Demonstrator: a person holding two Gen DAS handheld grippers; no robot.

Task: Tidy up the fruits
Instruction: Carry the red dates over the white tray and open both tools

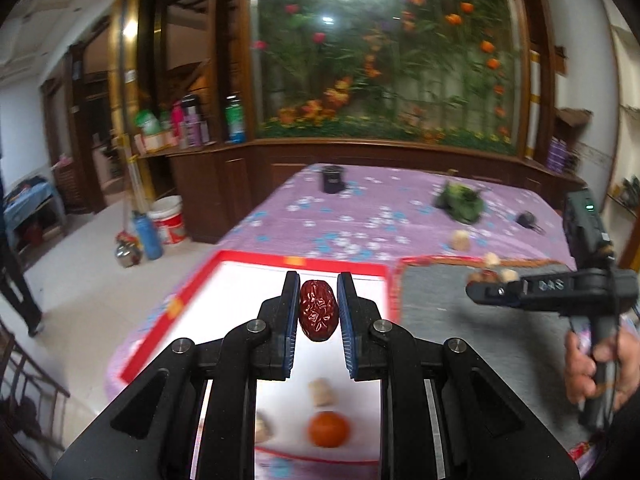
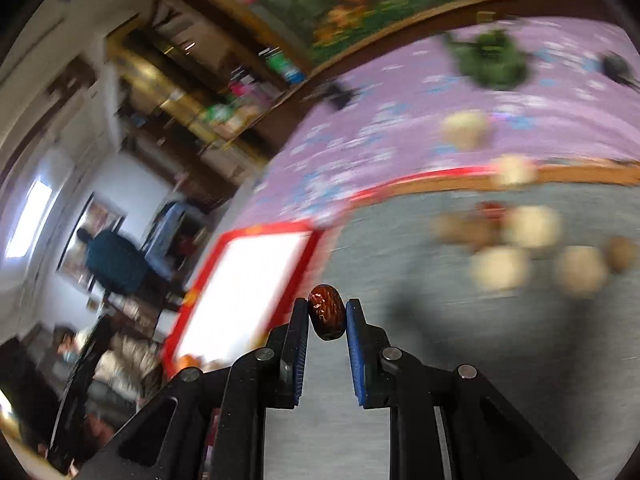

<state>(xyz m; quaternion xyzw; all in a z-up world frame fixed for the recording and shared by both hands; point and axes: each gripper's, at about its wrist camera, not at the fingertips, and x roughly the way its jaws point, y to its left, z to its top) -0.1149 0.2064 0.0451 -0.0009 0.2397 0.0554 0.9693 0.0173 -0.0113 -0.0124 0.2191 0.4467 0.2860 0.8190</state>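
Observation:
My left gripper (image 1: 319, 280) is shut on a wrinkled red date (image 1: 319, 310), held above the white red-rimmed tray (image 1: 256, 280). On that tray lie an orange fruit (image 1: 328, 429) and two pale fruits (image 1: 322, 392). My right gripper (image 2: 327, 304) is shut on another dark red date (image 2: 327, 311), over the grey mat (image 2: 460, 340). In the left wrist view the right gripper (image 1: 476, 289) hangs at the right above the grey mat (image 1: 440, 300), held by a hand (image 1: 588, 364). Several pale and brown fruits (image 2: 532, 226) lie blurred on the mat's far side.
The purple flowered cloth (image 1: 360, 208) covers the table. On it sit a dark cup (image 1: 332, 179), a green leafy bunch (image 1: 460, 200), a small dark object (image 1: 527, 219) and a pale fruit (image 1: 461, 239). Buckets and bottles stand on the floor at left (image 1: 160, 228).

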